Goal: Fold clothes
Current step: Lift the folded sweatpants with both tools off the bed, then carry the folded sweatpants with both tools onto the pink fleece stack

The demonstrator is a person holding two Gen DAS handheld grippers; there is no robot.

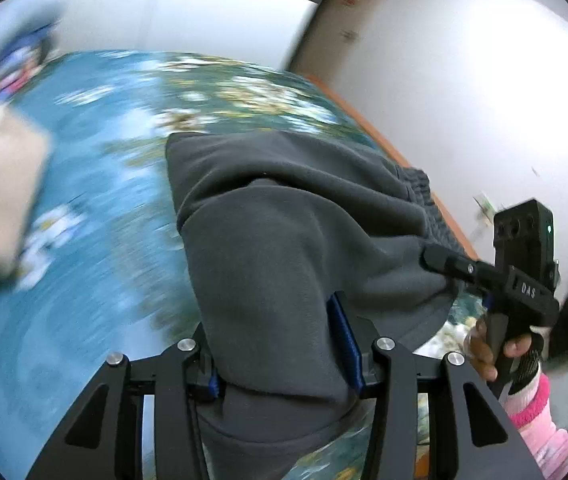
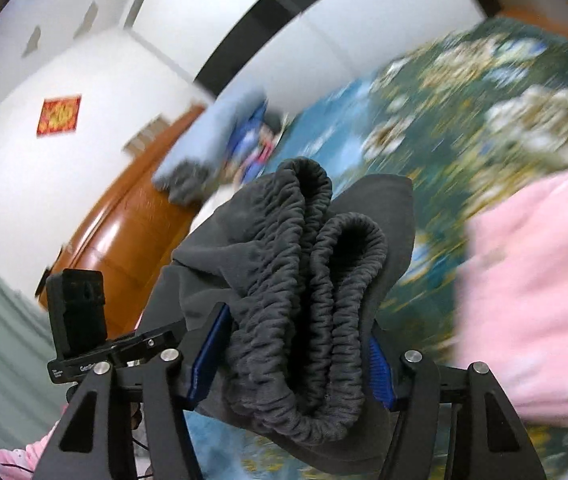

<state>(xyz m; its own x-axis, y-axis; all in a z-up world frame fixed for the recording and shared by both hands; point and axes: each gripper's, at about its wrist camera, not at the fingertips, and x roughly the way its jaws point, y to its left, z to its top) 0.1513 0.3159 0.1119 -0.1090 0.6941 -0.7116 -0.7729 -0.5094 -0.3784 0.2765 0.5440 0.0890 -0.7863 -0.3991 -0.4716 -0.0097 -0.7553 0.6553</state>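
The grey trousers (image 1: pixel 284 216) hang between both tongs above the floral bed (image 1: pixel 96 200): the left tongs (image 1: pixel 284 364) clench the plain cloth, the right tongs (image 2: pixel 288 364) clench the bunched elastic waistband (image 2: pixel 316 280). Their long axis seems to run from one pair of tongs to the other, though blur obscures it.

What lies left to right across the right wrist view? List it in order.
Green curtain → left gripper → brown wooden headboard → grey elastic-waist trousers clamped in the right gripper → pink fleece garment.
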